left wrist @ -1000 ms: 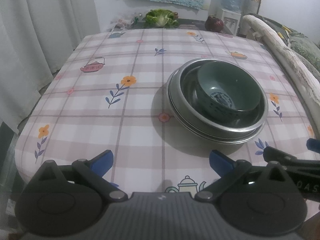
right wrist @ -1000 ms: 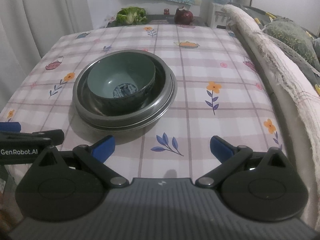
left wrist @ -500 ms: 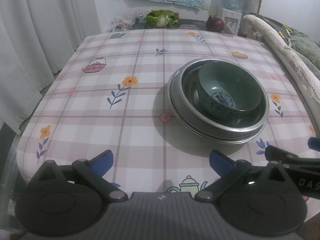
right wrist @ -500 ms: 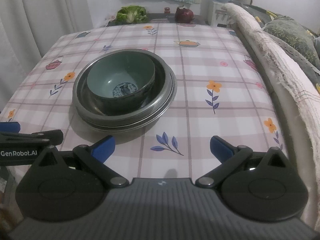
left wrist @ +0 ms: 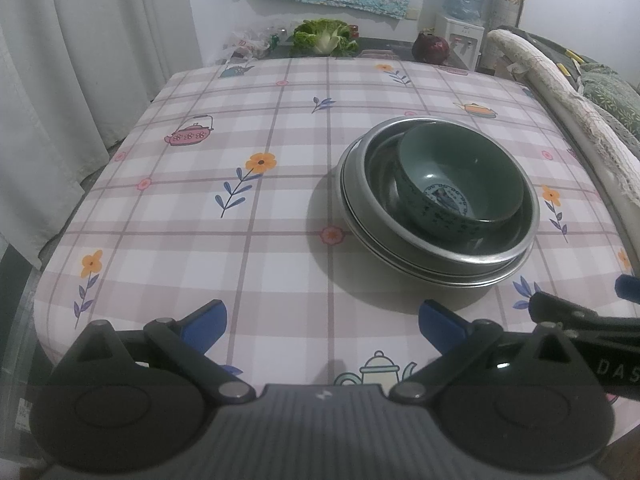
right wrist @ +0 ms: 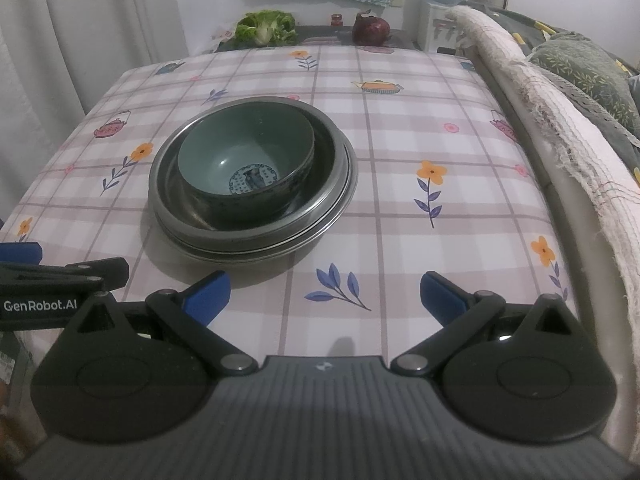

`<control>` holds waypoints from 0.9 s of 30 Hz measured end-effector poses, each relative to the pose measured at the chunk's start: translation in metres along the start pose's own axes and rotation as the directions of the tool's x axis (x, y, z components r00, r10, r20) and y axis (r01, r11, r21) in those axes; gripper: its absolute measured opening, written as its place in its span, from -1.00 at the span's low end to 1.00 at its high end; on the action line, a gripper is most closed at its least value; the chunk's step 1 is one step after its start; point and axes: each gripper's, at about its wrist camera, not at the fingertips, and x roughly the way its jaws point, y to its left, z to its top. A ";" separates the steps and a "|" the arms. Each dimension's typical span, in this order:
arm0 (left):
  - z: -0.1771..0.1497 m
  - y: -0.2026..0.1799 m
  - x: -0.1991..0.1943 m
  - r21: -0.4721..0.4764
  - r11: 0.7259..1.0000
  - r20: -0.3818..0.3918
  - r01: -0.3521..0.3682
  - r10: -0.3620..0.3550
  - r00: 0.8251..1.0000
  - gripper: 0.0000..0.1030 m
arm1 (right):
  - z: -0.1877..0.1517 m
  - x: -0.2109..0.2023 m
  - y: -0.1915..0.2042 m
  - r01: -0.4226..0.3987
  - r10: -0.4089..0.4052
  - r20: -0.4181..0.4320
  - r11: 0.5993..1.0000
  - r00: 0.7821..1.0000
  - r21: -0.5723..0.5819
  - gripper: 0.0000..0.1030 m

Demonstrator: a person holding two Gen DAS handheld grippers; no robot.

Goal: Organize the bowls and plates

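Note:
A green ceramic bowl (left wrist: 460, 184) (right wrist: 246, 168) with a blue pattern on its floor sits inside a steel bowl (left wrist: 372, 168) (right wrist: 332, 168), which rests on a steel plate (left wrist: 400, 268) (right wrist: 256, 254). The stack stands on the checked tablecloth (left wrist: 240, 208) (right wrist: 440, 128). My left gripper (left wrist: 322, 322) is open at the near table edge, left of the stack, holding nothing. My right gripper (right wrist: 325, 292) is open too, near the front edge and right of the stack, also bare. Each gripper shows at the edge of the other's view.
A cabbage (left wrist: 324, 36) (right wrist: 266, 26) and a dark red round object (left wrist: 430, 46) (right wrist: 370, 30) lie on a counter beyond the table. A water dispenser (left wrist: 460, 12) stands at the back right. A cloth-draped sofa (right wrist: 540, 92) runs along the right; curtains (left wrist: 80, 60) hang left.
Both cameras have drawn back and risen very slightly from the stack. The bowls and plate have not moved, and both grippers stay open.

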 end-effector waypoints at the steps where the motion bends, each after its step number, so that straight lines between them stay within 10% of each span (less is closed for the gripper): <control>1: 0.000 0.000 0.000 0.000 1.000 0.000 0.000 0.000 1.000 0.99 | 0.000 0.000 0.000 0.000 0.000 0.001 1.000 1.000 0.000 0.97; 27: -0.001 0.000 0.000 0.000 1.000 -0.003 -0.002 0.002 1.000 0.99 | -0.002 0.001 0.001 -0.004 0.004 -0.005 1.000 1.000 -0.002 0.97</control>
